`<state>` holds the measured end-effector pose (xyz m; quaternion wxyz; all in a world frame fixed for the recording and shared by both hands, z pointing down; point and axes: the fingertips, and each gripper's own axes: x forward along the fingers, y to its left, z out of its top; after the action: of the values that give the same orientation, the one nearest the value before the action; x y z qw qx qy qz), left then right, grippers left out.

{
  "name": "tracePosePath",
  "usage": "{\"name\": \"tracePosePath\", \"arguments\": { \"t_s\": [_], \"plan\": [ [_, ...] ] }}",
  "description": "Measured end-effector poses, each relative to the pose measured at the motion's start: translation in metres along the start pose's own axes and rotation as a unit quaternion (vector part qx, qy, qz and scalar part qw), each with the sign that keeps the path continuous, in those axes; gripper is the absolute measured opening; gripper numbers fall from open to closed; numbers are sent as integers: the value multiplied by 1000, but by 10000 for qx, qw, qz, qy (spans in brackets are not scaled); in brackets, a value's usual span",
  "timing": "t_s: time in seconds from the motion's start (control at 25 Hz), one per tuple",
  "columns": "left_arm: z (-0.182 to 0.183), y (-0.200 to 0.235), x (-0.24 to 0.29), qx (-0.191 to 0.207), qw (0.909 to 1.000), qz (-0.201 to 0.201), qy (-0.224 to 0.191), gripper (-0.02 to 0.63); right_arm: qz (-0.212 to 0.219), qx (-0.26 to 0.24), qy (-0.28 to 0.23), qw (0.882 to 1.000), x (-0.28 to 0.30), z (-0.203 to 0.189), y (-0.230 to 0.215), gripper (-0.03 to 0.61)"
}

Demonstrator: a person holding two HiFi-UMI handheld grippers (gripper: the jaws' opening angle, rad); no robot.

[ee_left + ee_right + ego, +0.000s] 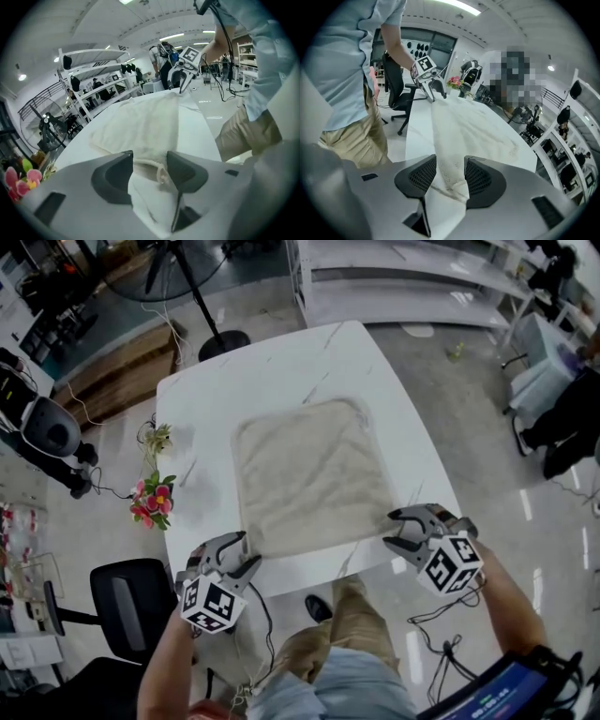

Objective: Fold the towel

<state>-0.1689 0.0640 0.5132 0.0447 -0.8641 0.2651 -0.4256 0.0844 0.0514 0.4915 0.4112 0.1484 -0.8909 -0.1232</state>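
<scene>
Looks like the grab step: poised at the near corners of the towel (314, 474), flat on the tabletop (206, 418), with left hand-held gripper (246, 554) and right hand-held gripper (392, 531), jaws apart on both, clamped on nothing. Next, probably: close on both corners, lift, carry to the far edge, keeping the corners level. Head view gives only the overall lay; gripper views show towel corners loose between the open jaws.

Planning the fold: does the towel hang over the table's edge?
No, the towel lies wholly on the table, bare top all round.
</scene>
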Motion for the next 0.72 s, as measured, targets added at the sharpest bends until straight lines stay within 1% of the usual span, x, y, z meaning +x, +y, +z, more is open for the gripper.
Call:
{"name": "tracePosePath", "arguments": {
  "t_s": [0.08, 0.2, 0.36, 0.4, 0.52, 0.6, 0.72],
  "plan": [
    [7, -4, -5, 286, 9996, -39, -32, 230, 104, -136, 56, 9998, 2, -1, 3, 207],
    [13, -9, -13, 549, 9984, -110, -76, 230, 219, -317, 80, 9992, 0, 1, 5, 210],
    [-5, -11, 5, 910, 9952, -226, 295, 230, 297, -470, 221, 9982, 6, -6, 9, 216],
    [-7, -11, 9, 1026, 9938, -231, 366, 218, 348, -548, 274, 9975, 9, -8, 10, 216],
    [-6, -10, 14, 1296, 9903, -257, 434, 141, 429, -736, 380, 9956, 11, -13, 11, 218],
    [-7, -9, 16, 1326, 9898, -282, 447, 90, 394, -854, 485, 9944, 12, -19, 7, 218],
    [-9, -9, 17, 1120, 9925, -321, 384, 75, 382, -1040, 582, 9921, 14, -24, 2, 218]
  ]
}}
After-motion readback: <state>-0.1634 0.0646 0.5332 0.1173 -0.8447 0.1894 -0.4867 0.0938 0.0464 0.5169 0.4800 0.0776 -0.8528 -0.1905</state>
